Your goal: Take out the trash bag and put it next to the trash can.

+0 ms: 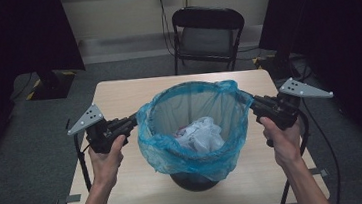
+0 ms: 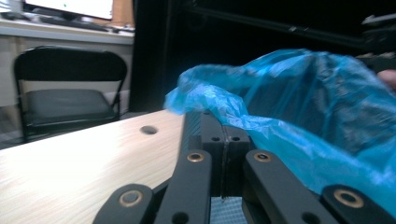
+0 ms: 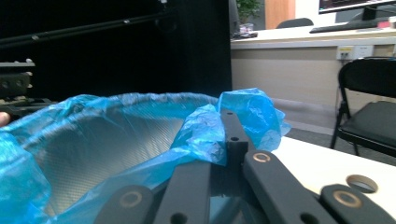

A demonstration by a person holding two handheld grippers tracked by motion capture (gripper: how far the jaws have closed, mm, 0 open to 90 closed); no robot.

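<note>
While your left gripper [image 1: 131, 121] and right gripper [image 1: 252, 101] pinch opposite rims of the translucent blue plastic bin liner [image 1: 194, 153], its upright mesh wastebasket [image 1: 195, 182] opens upward; the high view reveals crumpled white paper [image 1: 199, 134] inside.

Pale wood-grain rectangular tabletop [image 1: 118, 95] with rounded corners, set on grey carpet floor [image 1: 19, 163]. Round cable hole [image 2: 149, 129] near one edge. Bearing, at centre toward the near edge, a dark mesh waste bin [image 1: 194, 181] lined with a translucent blue plastic bag [image 1: 199, 158] folded over the rim. Elsewhere bare wood.
</note>
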